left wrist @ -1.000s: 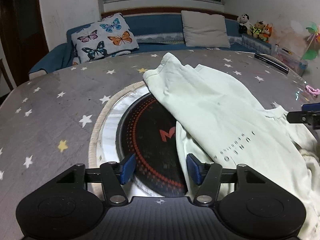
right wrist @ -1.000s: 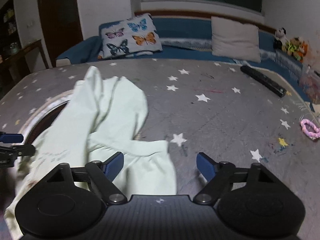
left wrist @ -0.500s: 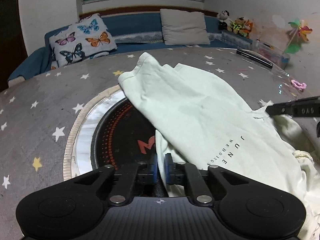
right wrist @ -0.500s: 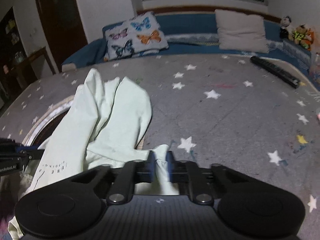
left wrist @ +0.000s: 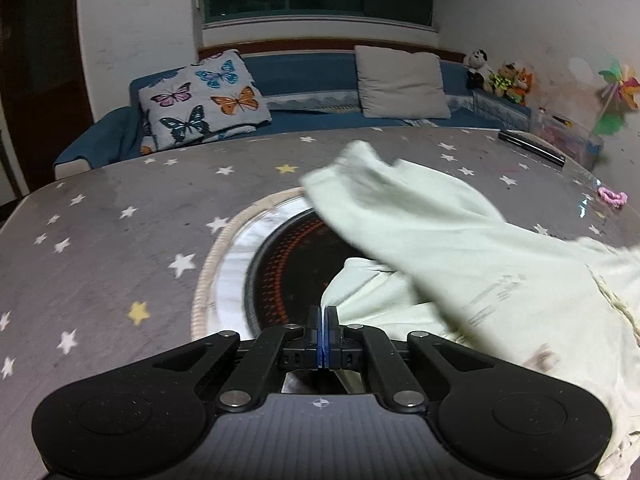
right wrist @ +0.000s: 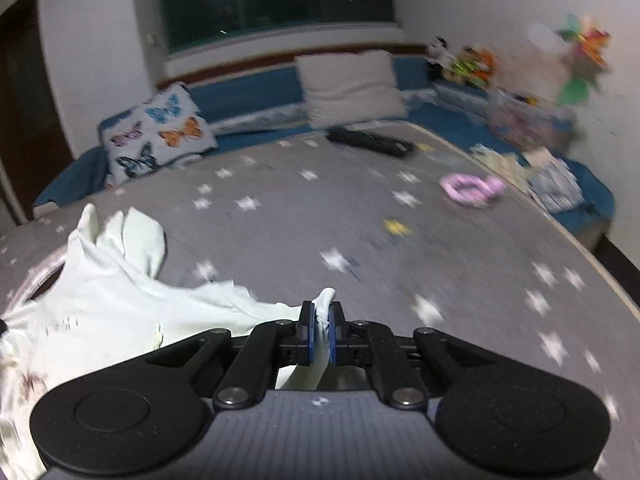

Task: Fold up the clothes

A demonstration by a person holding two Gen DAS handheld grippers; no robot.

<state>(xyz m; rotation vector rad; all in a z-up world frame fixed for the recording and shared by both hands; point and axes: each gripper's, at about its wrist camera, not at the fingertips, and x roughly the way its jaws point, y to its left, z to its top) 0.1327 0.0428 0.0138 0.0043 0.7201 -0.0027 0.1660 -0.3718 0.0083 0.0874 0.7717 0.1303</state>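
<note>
The right gripper (right wrist: pixel 319 332) has its jaws clamped on an edge of the pale green garment (left wrist: pixel 460 240), which lies rumpled across the star-print tabletop (left wrist: pixel 120 240). The left gripper (left wrist: pixel 322 336) has its jaws pressed together, seemingly on cloth (blur hides it). Lift both evenly, keeping the edge taut.

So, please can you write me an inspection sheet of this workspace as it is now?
Surface: grey star-print table cover; round black inset partly under the cloth.
Job's things: pale green garment, rumpled, one end raised.
Clutter: black remote, pink ring toy, papers at the far right edge.
Grippers: left gripper shut, cloth between the pads cannot be told; right gripper shut on a garment edge.
Cables: nothing seen.
Surroundings: blue sofa, butterfly cushion, beige cushion, plush toys, pinwheel, dark window.
</note>
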